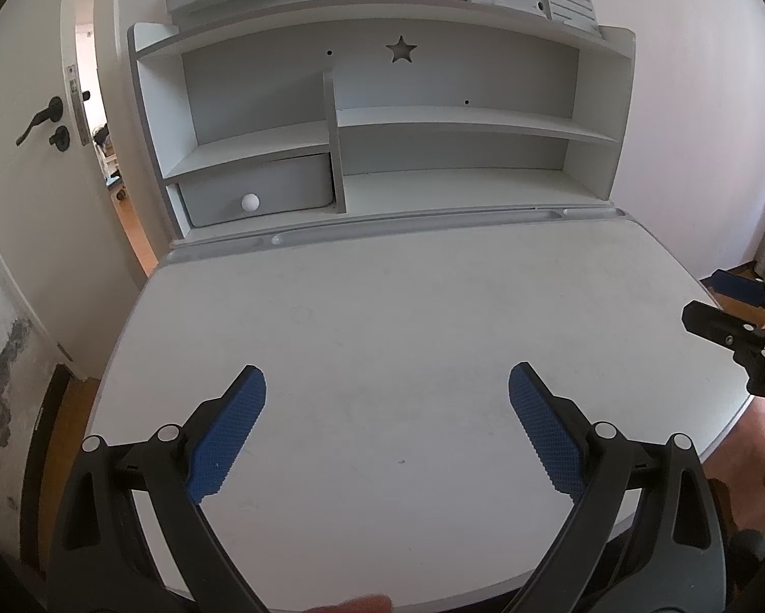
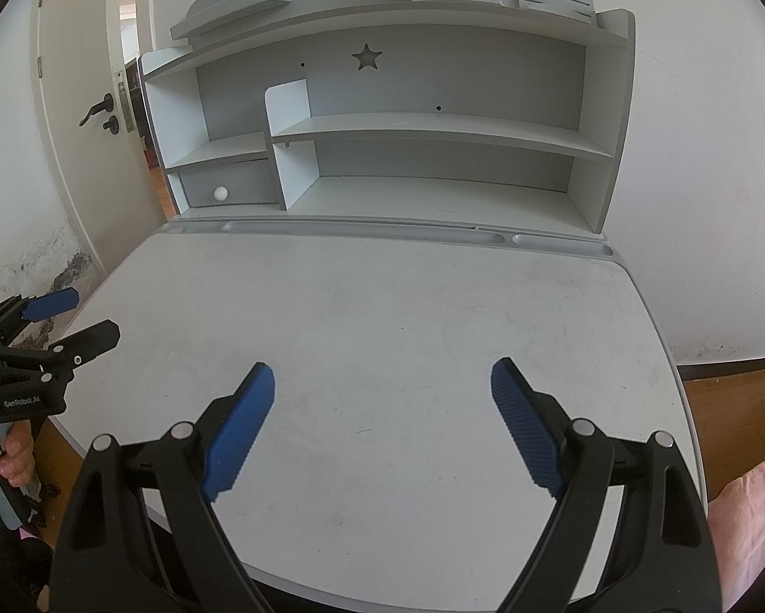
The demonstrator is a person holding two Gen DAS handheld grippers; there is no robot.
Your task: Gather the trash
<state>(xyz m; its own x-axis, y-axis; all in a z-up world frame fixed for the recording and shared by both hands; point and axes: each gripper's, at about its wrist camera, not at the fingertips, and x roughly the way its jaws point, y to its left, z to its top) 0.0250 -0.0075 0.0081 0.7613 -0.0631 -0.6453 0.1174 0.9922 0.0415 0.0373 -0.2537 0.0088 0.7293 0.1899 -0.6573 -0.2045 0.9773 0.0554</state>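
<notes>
A: Which colours are seen on the left gripper (image 1: 387,383) and right gripper (image 2: 382,378)?
B: Black frames, blue cross-hatched pads (image 1: 229,434).
A: And at twelve o'clock?
B: A white, scuffed surface (image 2: 408,316), pale grey shelves (image 2: 433,125) with a star cut-out (image 2: 366,56), a white knob (image 1: 250,202).

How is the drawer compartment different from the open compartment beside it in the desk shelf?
The drawer compartment is closed by a grey front with a round white knob; the open compartment has no front and shows its back wall. The drawer compartment is narrower, the open compartment wider. Both sit at desk level.
</notes>
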